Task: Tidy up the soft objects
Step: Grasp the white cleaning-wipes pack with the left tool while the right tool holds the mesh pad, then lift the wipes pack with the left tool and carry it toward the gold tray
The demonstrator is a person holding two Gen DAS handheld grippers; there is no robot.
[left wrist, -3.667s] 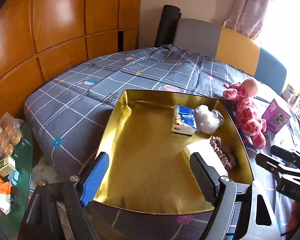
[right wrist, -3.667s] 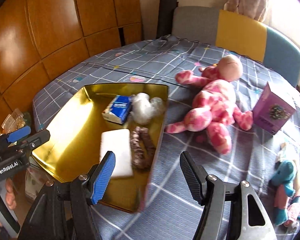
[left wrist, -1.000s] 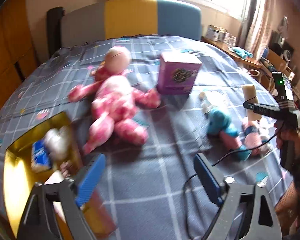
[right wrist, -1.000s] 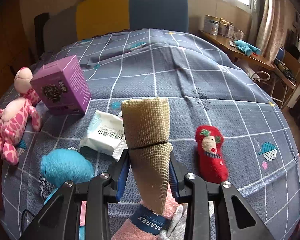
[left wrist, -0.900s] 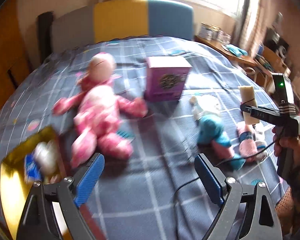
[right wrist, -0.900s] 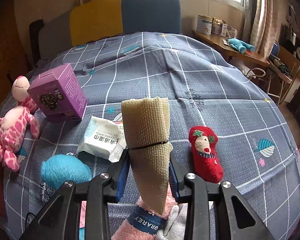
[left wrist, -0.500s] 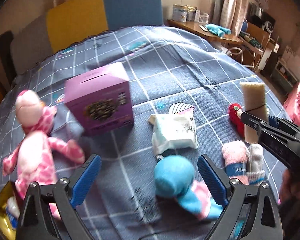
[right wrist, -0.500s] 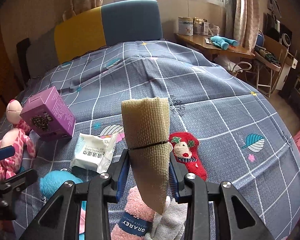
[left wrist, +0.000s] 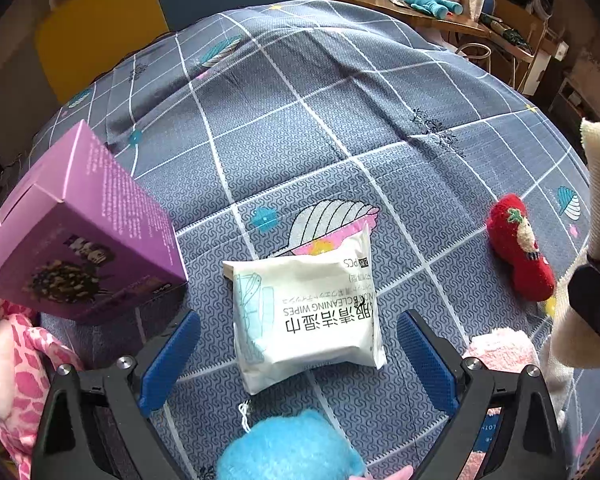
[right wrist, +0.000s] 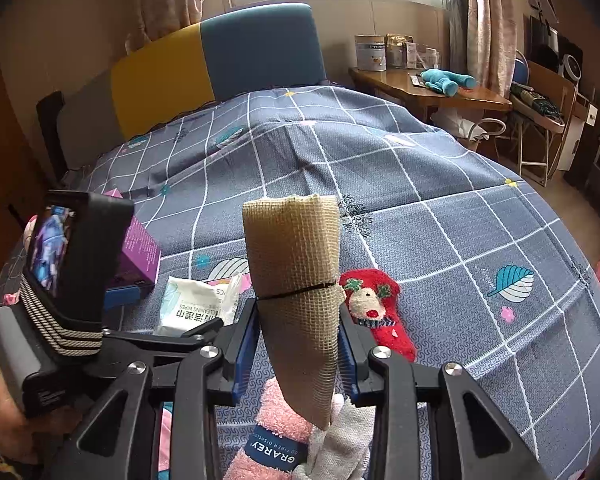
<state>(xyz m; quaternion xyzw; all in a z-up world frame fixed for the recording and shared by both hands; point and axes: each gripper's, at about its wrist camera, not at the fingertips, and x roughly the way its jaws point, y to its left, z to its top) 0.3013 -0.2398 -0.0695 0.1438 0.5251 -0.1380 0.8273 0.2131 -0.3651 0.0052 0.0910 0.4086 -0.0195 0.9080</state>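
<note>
Blue pads of the left gripper [left wrist: 298,354] spread wide, just opened further, nothing clamped: white wipes pack [left wrist: 306,312] flat on the bedspread [left wrist: 300,120] between them, clear of both pads. Just near of the pack, a blue plush [left wrist: 288,450]. Left of it, a purple box [left wrist: 82,232] tilted, and below that a pink spotted plush [left wrist: 20,360] at the left edge. To the right, a red sock [left wrist: 518,248] with a reindeer face lying flat, and nearer, a pink sock [left wrist: 500,350].

Tan mesh roll [right wrist: 296,292] clenched in the right gripper [right wrist: 298,344], pads pressing its lower half on both sides, a thin black band round its middle, top end standing upright above the fingers. Under the roll, pink and grey socks with a "GRAREY" label [right wrist: 278,456]. Just right of the roll, the red sock; just left, the wipes pack, with the left gripper's body and its screen [right wrist: 60,248] over it. Purple box partly hidden behind that screen.

Beyond the bedspread, a headboard [right wrist: 220,68] in grey, yellow and teal. Far right, a wooden desk [right wrist: 440,96] with tins and a teal plush toy [right wrist: 446,80]; window above.
</note>
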